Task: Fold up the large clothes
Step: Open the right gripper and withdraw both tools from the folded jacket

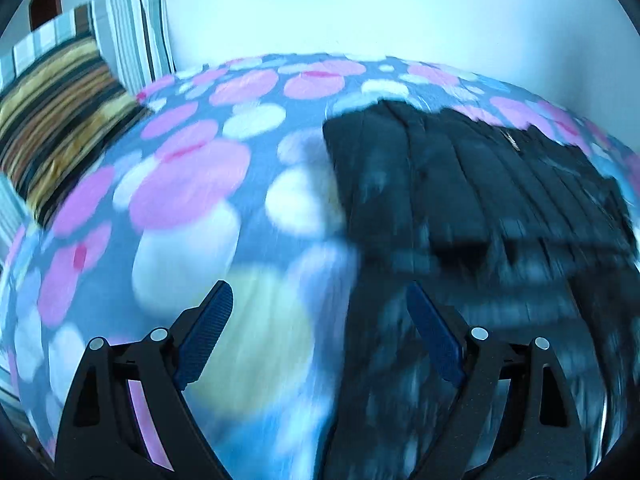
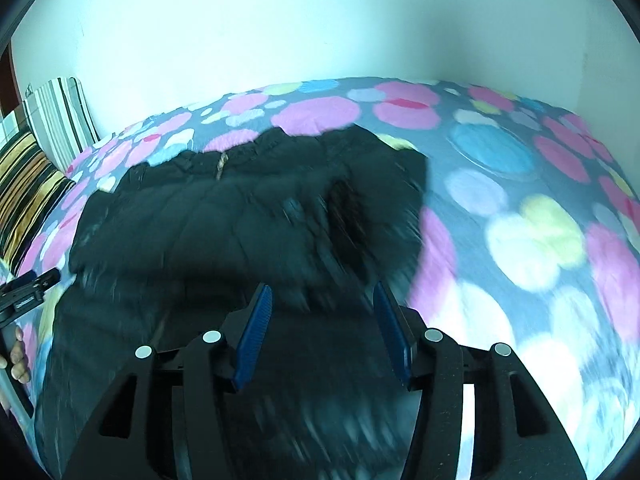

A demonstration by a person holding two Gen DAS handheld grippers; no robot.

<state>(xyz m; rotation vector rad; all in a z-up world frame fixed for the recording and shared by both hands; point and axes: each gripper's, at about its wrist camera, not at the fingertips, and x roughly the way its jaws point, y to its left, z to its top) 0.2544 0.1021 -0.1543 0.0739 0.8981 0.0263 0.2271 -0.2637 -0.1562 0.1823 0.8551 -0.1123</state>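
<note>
Lying on the dotted bedspread, a dark padded jacket, left gripper wide apart and empty, right gripper parted above jacket, gripping nothing, striped pillow at the bed's left.

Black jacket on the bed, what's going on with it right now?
A person is folding a black padded jacket spread on a bed with a polka-dot cover, using a handheld gripper in each hand. Both grippers hover above the jacket's near part with nothing between their pads: the left gripper stands wide open over its left edge, the right gripper is open over its middle. The jacket is held by neither. Striped pillows sit at the far left. Both views are motion-blurred.
</note>
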